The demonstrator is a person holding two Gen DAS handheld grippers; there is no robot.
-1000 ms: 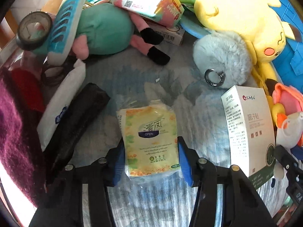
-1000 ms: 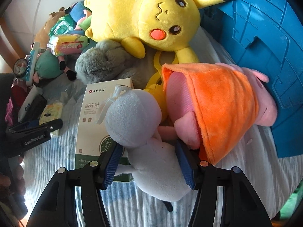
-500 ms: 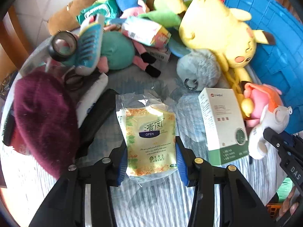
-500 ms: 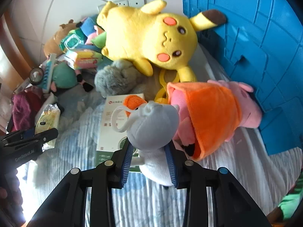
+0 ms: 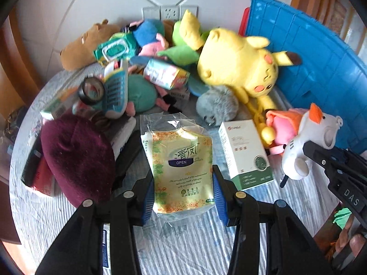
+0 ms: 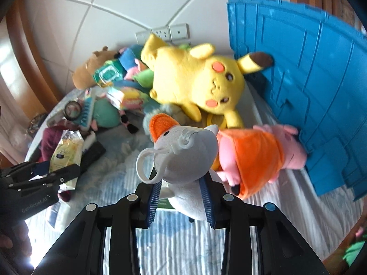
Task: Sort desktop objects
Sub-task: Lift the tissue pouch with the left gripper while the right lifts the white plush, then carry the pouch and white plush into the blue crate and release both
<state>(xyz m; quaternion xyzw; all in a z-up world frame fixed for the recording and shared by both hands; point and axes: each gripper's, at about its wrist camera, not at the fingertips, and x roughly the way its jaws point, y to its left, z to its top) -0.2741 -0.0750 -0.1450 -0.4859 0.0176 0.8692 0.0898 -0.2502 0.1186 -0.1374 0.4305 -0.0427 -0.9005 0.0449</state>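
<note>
A yellow-green plastic tissue pack (image 5: pixel 181 169) printed with a blue "OPEN" label is pinched at its lower sides between blue pads, held face-up, its crinkled clear top edge pointing toward the big yellow plush mouse (image 5: pixel 240 68). A small grey plush toy with an orange crest and a white hanging loop (image 6: pixel 185 151) is clamped around its body, head raised, in front of that yellow plush mouse (image 6: pixel 197 80)

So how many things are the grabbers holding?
2. The tissue pack sits in the left gripper, front centre; the grey plush toy is in the right gripper. Nothing else looks held.
</note>
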